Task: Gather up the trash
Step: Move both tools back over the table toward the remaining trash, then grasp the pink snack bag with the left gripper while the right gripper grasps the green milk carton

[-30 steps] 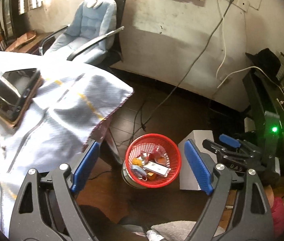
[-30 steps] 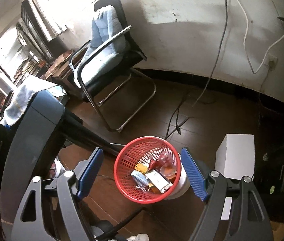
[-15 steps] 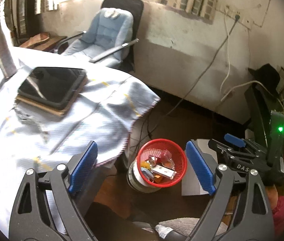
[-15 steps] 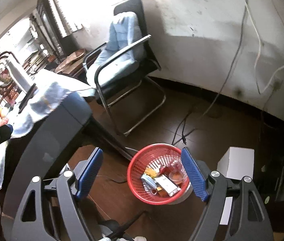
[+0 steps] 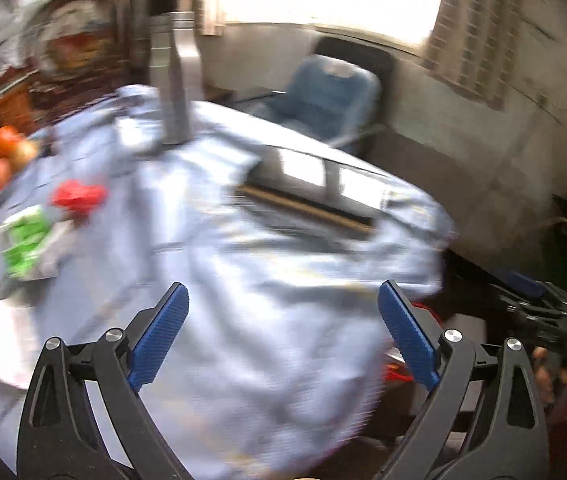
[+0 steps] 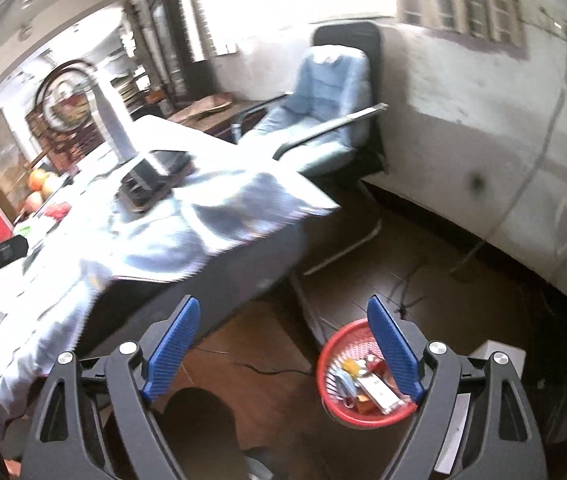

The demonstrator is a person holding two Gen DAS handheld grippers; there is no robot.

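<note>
Over the cloth-covered table [image 5: 267, 280] the left hand-held gripper [image 5: 283, 336] hangs with its jaws spread wide and nothing between them; they have just been opening further. The right hand-held gripper [image 6: 283, 348] is likewise empty, its jaws having just widened too, and it looks past the table edge at the red basket [image 6: 333, 360] on the floor, which already holds several scraps.

What seems left to collect lies on the table at the left of the left wrist view: a crumpled red wrapper [image 5: 78, 196] and, just beside it, a green-and-white packet [image 5: 29, 244]; both are smeared by motion blur, so their exact shape cannot be told.

The risks, as I judge them, start with that blur: a fast sweep makes a mis-aimed closure likely, and jaws shutting too low could pinch the loose tablecloth [image 5: 303, 380] instead of the wrapper; a tug on the cloth could drag the dark flat device [image 5: 315, 184] or the tall silver bottle [image 5: 171, 80] (it looks top-heavy) toward the edge. Fruit [image 5: 3, 152] sits near the trash, so a wide approach might knock it. Light wrappers may also slip from the pads on the way over, and the basket sits low, partly hidden under the overhanging cloth, so a drop could land on the floor.
</note>
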